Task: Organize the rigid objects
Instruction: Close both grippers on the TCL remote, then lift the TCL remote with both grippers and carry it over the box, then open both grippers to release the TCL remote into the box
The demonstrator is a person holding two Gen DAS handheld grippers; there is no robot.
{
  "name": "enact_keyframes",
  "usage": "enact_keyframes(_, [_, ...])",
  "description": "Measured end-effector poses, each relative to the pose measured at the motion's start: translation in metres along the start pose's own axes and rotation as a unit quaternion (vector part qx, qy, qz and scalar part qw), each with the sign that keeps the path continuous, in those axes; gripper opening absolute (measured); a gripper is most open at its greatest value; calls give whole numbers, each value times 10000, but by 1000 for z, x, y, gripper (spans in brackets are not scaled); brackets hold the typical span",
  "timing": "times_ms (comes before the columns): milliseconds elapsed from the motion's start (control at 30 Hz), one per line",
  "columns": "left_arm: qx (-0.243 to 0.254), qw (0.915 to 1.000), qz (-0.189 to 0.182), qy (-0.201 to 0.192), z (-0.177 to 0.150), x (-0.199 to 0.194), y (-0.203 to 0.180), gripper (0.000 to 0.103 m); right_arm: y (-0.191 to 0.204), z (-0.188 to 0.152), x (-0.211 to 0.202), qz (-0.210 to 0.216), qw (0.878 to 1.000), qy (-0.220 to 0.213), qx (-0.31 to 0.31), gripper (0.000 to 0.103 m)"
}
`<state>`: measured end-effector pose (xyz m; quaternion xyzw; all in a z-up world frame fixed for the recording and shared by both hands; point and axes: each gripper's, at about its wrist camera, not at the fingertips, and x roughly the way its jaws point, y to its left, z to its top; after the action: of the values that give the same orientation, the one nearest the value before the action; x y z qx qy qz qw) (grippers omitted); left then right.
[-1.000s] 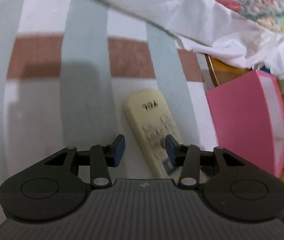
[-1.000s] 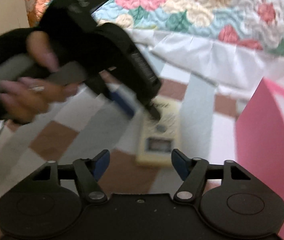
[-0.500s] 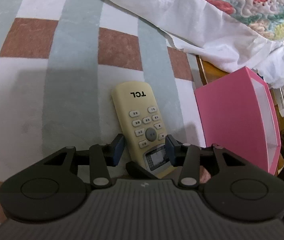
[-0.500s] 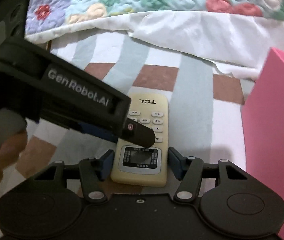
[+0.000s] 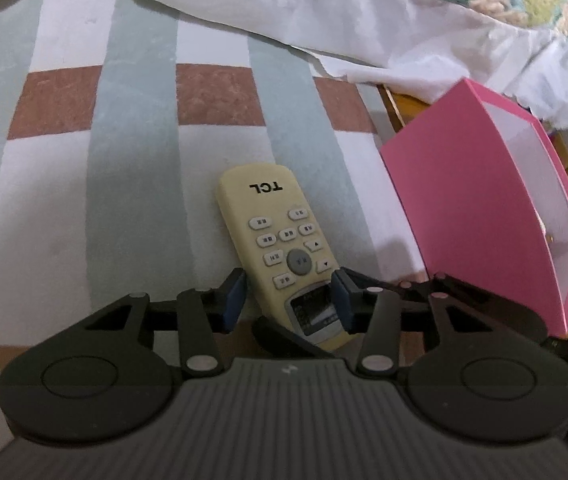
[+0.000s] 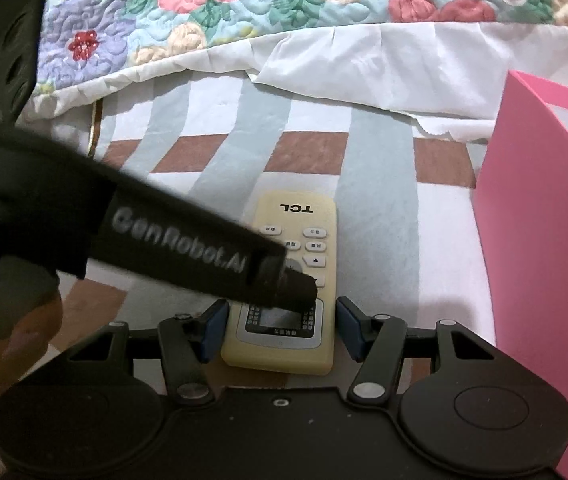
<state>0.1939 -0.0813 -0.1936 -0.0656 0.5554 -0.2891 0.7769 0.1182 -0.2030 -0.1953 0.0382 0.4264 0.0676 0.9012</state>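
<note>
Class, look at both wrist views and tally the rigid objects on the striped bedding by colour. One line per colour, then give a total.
Cream: 1, the remote control
Pink: 1, the box
Total: 2

In the right wrist view, the black left gripper [image 6: 300, 292] crosses from the left edge and covers the left-hand buttons of the cream plastic remote control [image 6: 296, 240]. Its white lettering is blurred. The open pink cardboard box [image 6: 544, 248] is cut off at the right edge. A hand [image 6: 7, 344] at lower left is blurred and partly out of frame.
</note>
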Motion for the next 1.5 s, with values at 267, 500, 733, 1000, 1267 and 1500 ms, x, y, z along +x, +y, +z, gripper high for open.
enact_keyframes(267, [50,9992,-231,-322,-8,-50,-18,44,10,3,-44,30,9991,-351,-225,62])
enact_keyframes(500, [393,9952,-394,-803,-2,-103,-59,44,13,18,-96,-185,9950,-866,-459,62])
enact_keyframes(733, [827,9918,-651,-731,19,-116,-115,43,-17,32,-143,-395,9944,-973,-67,62])
enact_keyframes(1000, [1343,9871,-819,-311,31,-88,-187,43,-58,27,-180,-995,9904,-947,146,62])
enact_keyframes(1267, [1338,9851,-869,642,57,-19,-234,44,-119,27,-177,-1195,9922,-330,118,61])
enact_keyframes(1500, [1162,9833,-580,1273,68,33,-242,44,-168,27,-146,-643,9953,324,652,61])
